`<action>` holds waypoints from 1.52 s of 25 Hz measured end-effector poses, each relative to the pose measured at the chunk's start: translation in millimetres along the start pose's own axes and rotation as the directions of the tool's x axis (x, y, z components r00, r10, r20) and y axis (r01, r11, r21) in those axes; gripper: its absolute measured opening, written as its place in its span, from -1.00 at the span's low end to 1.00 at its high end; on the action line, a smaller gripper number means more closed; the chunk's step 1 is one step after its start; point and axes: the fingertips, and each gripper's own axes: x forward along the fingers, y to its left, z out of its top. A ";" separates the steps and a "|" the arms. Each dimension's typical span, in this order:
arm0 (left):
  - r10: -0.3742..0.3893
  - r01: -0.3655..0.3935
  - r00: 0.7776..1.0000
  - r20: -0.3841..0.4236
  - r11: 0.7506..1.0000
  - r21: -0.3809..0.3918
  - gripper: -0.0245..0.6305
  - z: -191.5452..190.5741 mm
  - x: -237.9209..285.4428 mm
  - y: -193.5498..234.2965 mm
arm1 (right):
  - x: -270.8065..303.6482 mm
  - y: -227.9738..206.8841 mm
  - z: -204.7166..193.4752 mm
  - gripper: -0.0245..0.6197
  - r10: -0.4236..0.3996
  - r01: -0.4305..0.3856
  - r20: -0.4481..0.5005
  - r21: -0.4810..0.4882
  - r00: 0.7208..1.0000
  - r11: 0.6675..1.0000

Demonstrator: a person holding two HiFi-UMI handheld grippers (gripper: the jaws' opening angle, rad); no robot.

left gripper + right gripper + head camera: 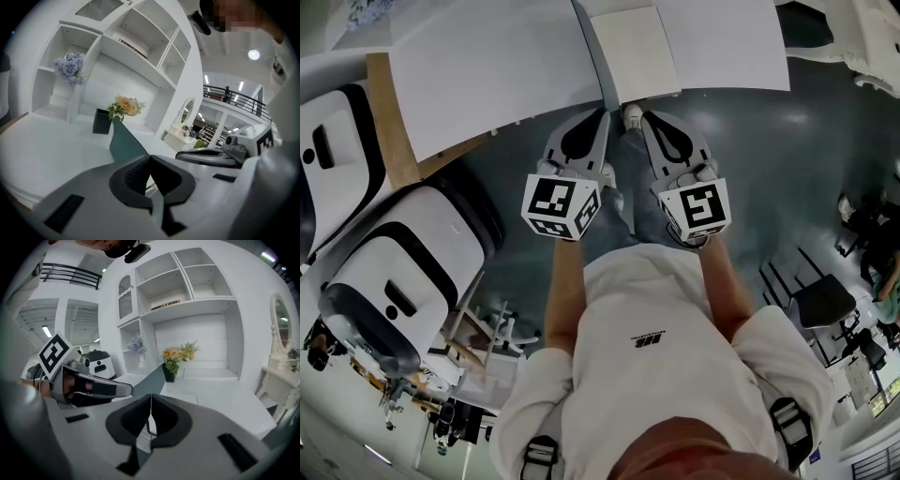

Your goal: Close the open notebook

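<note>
Left claw [150,158] is pinched shut on the near corner of the teal cover [124,140], which rises straight ahead of its tips and stands close to upright. Just to its right, the right claw [151,398] is also closed narrow. A thin white edge shows between its pads, which I take to be the near edge of the notebook [633,52], held steady. The notebook lies open on the white table [487,66], directly beyond both claws' tips, with the raised cover just left of the right claw.

The step in hand looks like swinging the cover over onto the pages. To do it well, the left claw should carry the corner in an arc towards the right claw, following the hinge rather than dragging the book sideways. The right claw probably has to let go and back off before the cover comes down, or it will be trapped beneath. A light press on top would then seat the cover flat.
</note>
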 end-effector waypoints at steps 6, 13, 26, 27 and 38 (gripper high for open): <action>-0.049 0.050 0.999 -0.013 0.999 0.018 -0.93 1.5 10.4 -10.0 | -5.3 -10.2 -3.0 -0.93 -0.044 0.044 -0.006 0.015 0.999 0.999; -0.101 0.102 0.994 -0.041 0.994 0.037 -0.93 0.3 30.6 -26.5 | -13.2 -29.0 -8.5 -0.93 -0.090 0.090 -0.009 0.041 0.996 0.995; -0.154 0.162 0.983 -0.104 0.984 0.069 -0.93 -7.4 65.9 -50.5 | -25.1 -63.0 -21.4 -0.93 -0.154 0.155 -0.027 0.080 0.988 0.985; -0.157 0.165 0.981 -0.110 0.984 0.072 -0.93 -8.5 69.0 -52.0 | -25.7 -65.6 -22.8 -0.93 -0.158 0.160 -0.029 0.083 0.987 0.984; -0.196 0.212 0.966 -0.167 0.974 0.083 -0.93 -20.2 100.2 -64.7 | -27.7 -92.3 -35.7 -0.93 -0.199 0.204 -0.054 0.113 0.978 0.972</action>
